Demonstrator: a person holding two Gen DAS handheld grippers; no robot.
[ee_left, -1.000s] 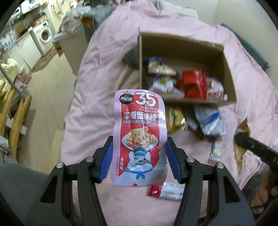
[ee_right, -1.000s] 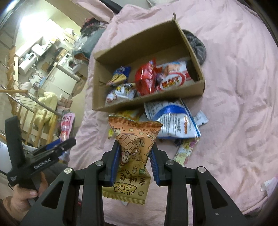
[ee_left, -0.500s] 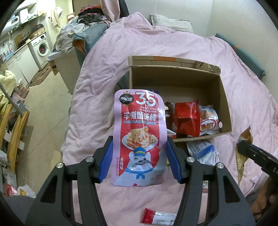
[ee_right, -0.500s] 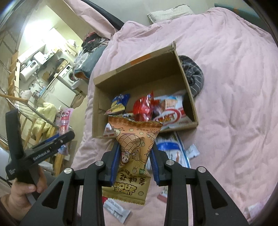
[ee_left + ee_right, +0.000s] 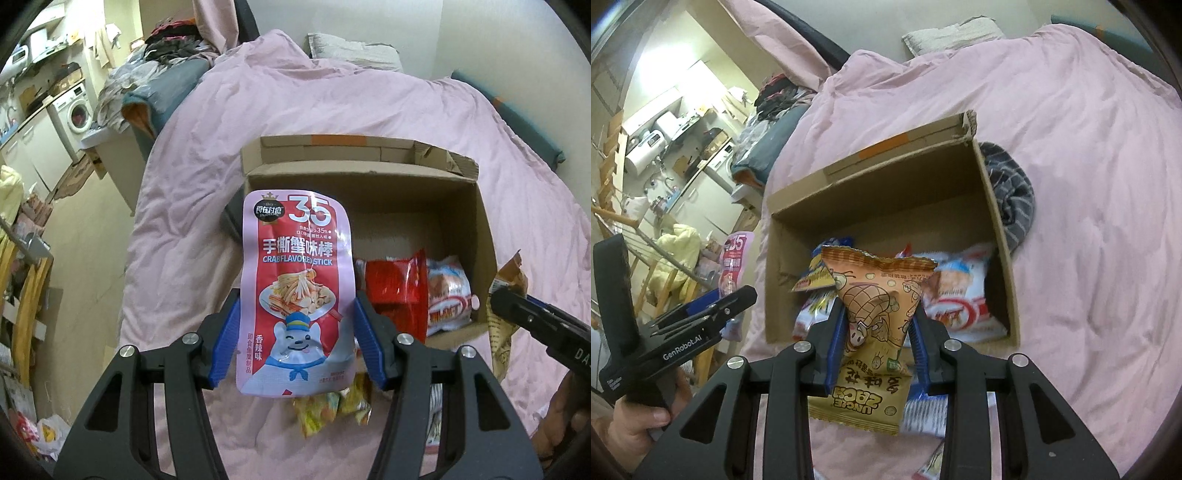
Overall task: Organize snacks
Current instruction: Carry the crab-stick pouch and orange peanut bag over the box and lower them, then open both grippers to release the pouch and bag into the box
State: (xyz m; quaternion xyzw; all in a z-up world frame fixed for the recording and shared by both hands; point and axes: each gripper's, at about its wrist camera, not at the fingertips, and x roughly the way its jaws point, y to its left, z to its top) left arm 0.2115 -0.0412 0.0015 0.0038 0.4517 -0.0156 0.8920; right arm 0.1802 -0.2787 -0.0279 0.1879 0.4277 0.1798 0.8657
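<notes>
Crab stick pouch [image 5: 297,291] clamped between left gripper [image 5: 295,339] pads

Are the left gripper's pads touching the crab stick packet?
Touching. The left wrist view shows the left gripper with both blue pads pressed against the edges of the crab stick packet, which hangs between them.

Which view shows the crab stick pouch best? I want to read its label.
The left wrist view: the crab stick pouch faces the camera upright, its print legible, clamped in the left gripper. The right wrist view shows only a small, partly hidden slice of the pouch at the left.
</notes>
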